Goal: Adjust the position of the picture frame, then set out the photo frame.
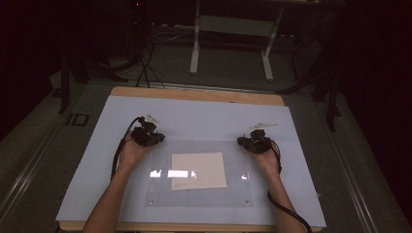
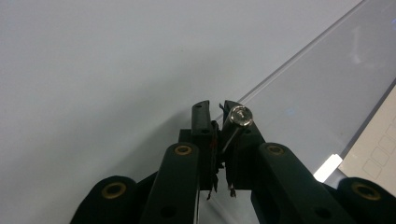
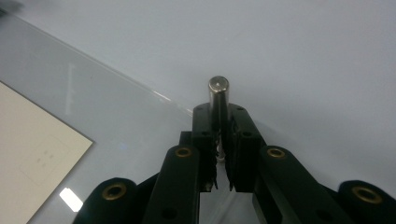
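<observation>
in the left gripper view the shank of the metal pin [image 2: 237,122] disappears between the black jaws, so its length stays hidden. the right gripper view's metal cylinder [image 3: 218,95] has its lower part buried in the jaws too. the cream card [image 2: 376,151] is cut off at the right edge there. from above, the print on the card [image 1: 198,170] is too small to read, and the far room sinks into darkness.

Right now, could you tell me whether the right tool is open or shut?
Shut: the right tool has its jaws clamped on a small metal pin that sticks out past their tips.
</observation>
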